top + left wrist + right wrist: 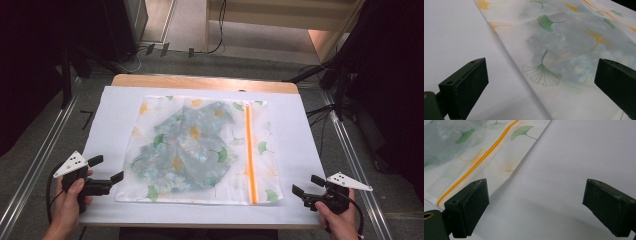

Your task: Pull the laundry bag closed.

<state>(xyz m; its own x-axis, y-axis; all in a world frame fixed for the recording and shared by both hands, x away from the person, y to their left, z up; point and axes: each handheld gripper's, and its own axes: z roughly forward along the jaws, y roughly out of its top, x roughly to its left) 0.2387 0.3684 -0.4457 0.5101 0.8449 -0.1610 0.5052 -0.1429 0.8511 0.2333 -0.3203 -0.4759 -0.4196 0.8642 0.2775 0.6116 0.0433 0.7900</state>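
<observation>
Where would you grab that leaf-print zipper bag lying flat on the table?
Probably by the flat empty strip beyond the orange zipper of the leaf-print zipper bag, coming from the right edge with the right hand-held gripper, whose jaws are open; the clothing bulges the middle.

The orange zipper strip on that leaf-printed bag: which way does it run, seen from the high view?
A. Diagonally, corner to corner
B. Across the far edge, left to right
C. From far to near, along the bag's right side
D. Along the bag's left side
C: the orange zipper strip runs straight from the far edge to the near edge of the leaf-printed bag, close to its right side.
</observation>
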